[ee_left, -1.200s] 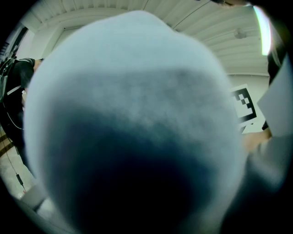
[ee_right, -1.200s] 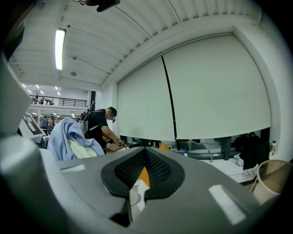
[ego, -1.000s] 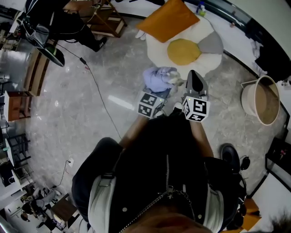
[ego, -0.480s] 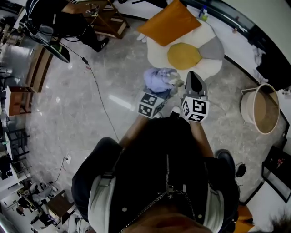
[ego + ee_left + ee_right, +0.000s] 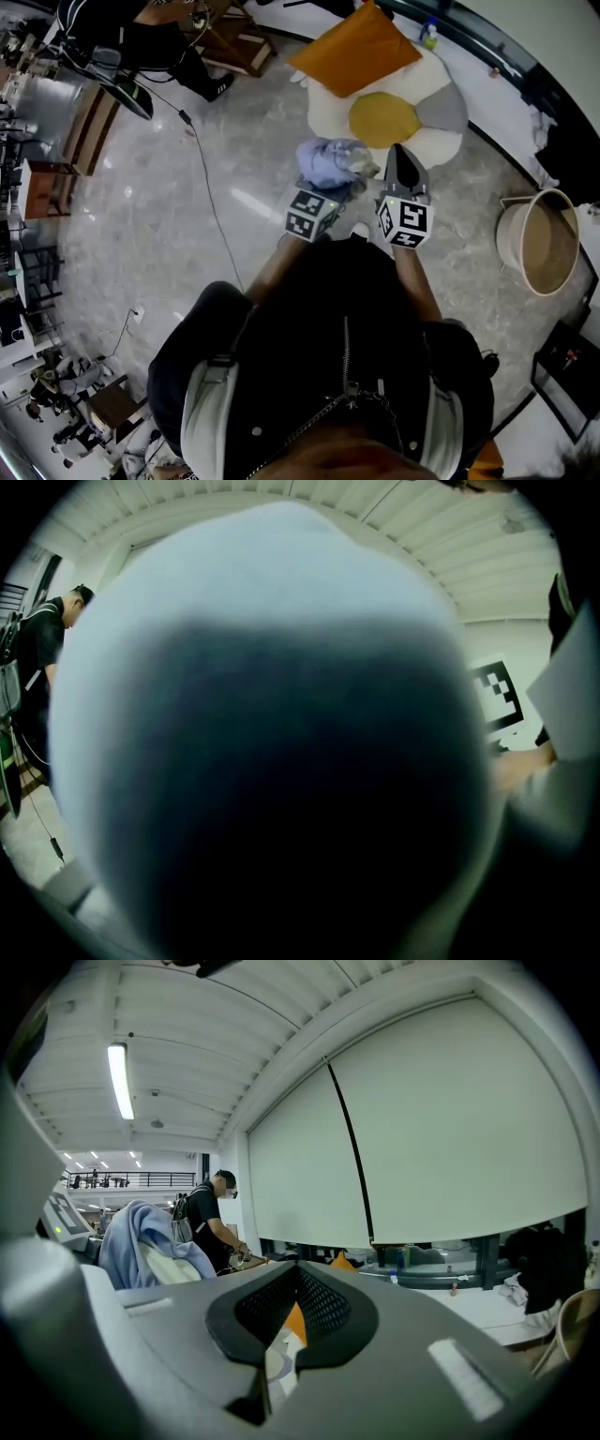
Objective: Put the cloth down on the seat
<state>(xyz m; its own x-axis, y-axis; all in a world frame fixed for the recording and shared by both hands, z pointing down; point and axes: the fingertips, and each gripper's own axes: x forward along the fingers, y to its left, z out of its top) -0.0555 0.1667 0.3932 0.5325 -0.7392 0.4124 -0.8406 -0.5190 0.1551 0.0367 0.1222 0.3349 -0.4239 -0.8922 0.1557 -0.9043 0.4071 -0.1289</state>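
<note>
A bunched lavender-blue cloth [image 5: 328,161] hangs at the tip of my left gripper [image 5: 339,184], which is shut on it; the jaws are hidden under the folds. In the left gripper view the cloth [image 5: 272,761] covers nearly the whole lens. The seat [image 5: 328,105] is a white egg-shaped floor cushion with a yellow centre [image 5: 382,119], just beyond the cloth. My right gripper [image 5: 398,155] is beside the cloth on its right, shut and holding nothing. In the right gripper view its jaws [image 5: 296,1288] meet, with the cloth [image 5: 141,1241] at the left.
An orange pillow [image 5: 354,49] leans on the far side of the seat. A round beige tub [image 5: 539,239] stands on the floor at the right. A thin cable [image 5: 208,187] runs across the marble floor at the left. Wooden furniture stands at the top left.
Both grippers and the cloth keep the same place in the view. The floor, seat and tub have drifted slightly right and down.
</note>
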